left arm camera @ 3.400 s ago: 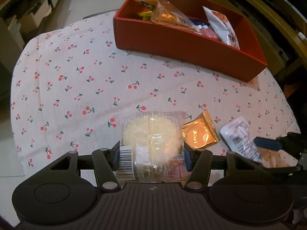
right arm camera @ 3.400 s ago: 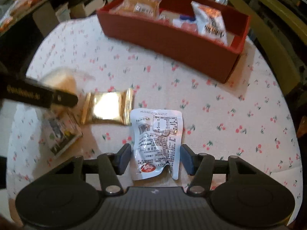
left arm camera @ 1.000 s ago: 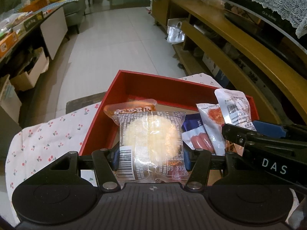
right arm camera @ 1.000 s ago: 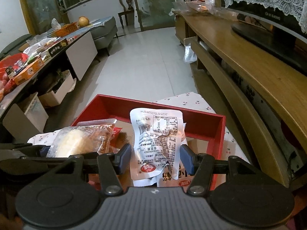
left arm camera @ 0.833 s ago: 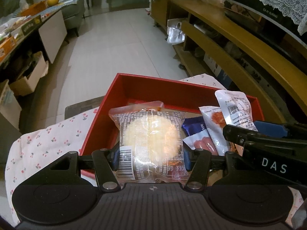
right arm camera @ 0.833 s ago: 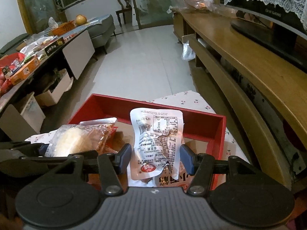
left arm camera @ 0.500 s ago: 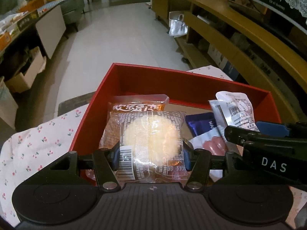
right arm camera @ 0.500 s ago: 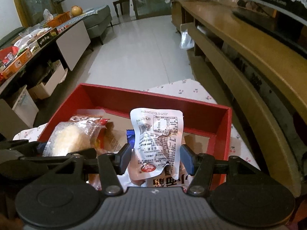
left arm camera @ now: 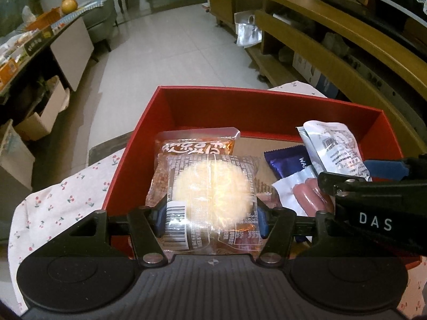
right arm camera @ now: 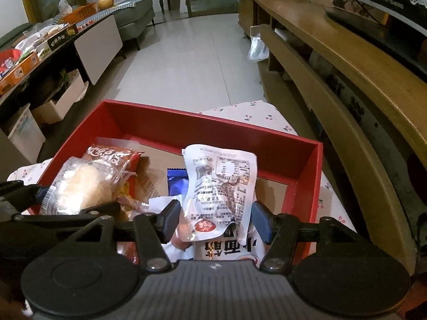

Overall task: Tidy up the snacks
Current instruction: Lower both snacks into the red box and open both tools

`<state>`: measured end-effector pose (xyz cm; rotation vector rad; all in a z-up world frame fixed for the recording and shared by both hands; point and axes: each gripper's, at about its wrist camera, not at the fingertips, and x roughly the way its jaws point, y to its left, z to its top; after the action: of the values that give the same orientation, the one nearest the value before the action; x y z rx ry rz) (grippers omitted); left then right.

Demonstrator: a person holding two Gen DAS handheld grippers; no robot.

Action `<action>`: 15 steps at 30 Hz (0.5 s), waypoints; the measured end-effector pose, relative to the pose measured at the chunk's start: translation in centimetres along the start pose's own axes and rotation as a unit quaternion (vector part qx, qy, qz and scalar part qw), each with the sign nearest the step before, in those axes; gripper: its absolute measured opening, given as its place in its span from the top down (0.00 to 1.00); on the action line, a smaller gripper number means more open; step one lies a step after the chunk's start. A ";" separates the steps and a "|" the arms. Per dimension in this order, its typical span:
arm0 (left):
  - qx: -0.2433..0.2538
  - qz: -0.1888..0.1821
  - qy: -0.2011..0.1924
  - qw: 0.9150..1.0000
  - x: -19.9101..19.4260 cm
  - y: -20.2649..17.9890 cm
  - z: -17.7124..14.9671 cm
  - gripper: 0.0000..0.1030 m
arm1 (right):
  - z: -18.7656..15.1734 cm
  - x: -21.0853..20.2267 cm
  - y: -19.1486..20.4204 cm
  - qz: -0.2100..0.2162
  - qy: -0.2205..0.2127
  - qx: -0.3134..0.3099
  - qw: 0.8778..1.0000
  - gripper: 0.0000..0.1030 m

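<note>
Both grippers hover over the red box [left arm camera: 267, 93], side by side. My left gripper [left arm camera: 210, 218] has a clear packet with a round pale cake [left arm camera: 213, 189] between its pads. Its jaws are opening, though the wrapper's edges still touch both pads. My right gripper [right arm camera: 214, 220] is opening too. The white printed packet [right arm camera: 221, 186] stands tilted between its pads with a gap on each side, its foot on the snacks below. In the left wrist view that white packet [left arm camera: 333, 146] shows at the right, over the box.
In the red box [right arm camera: 208, 117] lie an orange packet [left arm camera: 197, 144], a blue wrapper [left arm camera: 285, 160] and a sausage pack [left arm camera: 307, 194]. The box sits on a cherry-print cloth [left arm camera: 61, 200]. A long wooden bench [right arm camera: 347, 66] runs along the right, with tiled floor beyond.
Both grippers sank lower over the box. The right jaws spread and the white packet tipped loose between them. The left jaws widened slightly around the cake packet.
</note>
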<state>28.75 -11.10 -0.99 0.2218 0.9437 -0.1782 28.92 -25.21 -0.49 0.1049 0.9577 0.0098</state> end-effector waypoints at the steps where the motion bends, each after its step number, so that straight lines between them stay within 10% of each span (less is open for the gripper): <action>1: 0.000 0.000 0.001 1.000 -0.2 0.1 -0.1 0.35 | 0.0 -0.1 0.0 -0.001 0.004 0.000 1.000 0.18; 15: -0.004 0.013 0.002 1.000 -1.4 0.4 -1.0 0.30 | -1.3 -1.1 0.1 -0.005 0.020 -0.006 1.000 0.08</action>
<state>27.23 -10.37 -0.36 0.2270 0.9445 -0.1507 27.20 -25.03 -0.29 0.0888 0.9973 0.0093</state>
